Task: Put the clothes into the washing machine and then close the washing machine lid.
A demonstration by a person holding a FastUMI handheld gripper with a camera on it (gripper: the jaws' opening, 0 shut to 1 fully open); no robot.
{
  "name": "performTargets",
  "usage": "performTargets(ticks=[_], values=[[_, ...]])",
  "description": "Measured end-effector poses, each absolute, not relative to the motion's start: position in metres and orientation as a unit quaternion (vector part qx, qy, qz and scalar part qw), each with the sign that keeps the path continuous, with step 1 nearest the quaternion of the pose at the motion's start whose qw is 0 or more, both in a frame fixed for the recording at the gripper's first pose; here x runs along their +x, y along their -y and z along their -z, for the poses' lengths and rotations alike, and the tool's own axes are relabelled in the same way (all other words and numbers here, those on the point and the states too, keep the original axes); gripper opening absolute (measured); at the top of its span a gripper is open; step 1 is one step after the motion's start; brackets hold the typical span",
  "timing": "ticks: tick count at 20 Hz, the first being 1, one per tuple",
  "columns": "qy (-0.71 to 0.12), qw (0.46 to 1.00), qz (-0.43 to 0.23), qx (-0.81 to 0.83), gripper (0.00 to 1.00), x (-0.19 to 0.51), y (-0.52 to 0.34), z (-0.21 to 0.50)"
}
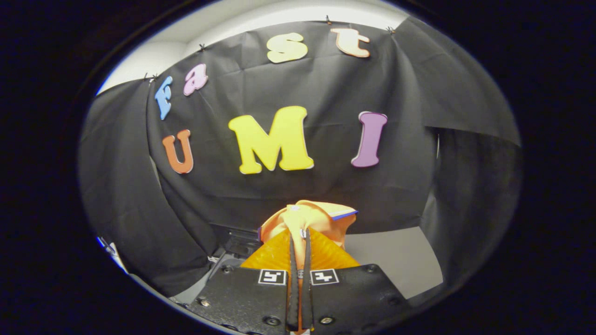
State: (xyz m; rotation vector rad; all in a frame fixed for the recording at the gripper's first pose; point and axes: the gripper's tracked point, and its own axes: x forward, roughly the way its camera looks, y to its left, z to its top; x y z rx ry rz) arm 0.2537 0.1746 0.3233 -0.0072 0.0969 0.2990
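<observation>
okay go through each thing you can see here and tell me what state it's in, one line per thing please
gripper: jaws nearly closed, pinching the cloth between them.
orange garment: bunched up, held at the jaws and lifted clear of the table.
table: bare pale surface showing beyond and beside the garment.

No readable word, brand or number stands on any object here. The only signs are 2 square black-and-white coded markers, patterns rather than letters: the left marker [272,277] at 9 o'clock from the finger bases and the right marker [324,276] at 3 o'clock, each on the black body of the gripper [299,234]. Its 2 fingers lie nearly together, pinching the orange garment [323,218], which bunches up toward 12 o'clock and bears no legible tag or print.
</observation>
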Motion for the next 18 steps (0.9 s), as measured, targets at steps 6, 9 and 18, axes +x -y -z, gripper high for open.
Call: performTargets(ticks=[6, 9, 18], values=[[-0.037, 0.98, -0.194, -0.003, 0.06, 0.221, -0.26, -0.341], [-0.046, 0.975, -0.216, -0.001, 0.06, 0.215, -0.298, -0.335], [-0.134, 0.954, -0.268, -0.007, 0.06, 0.26, -0.373, -0.253]])
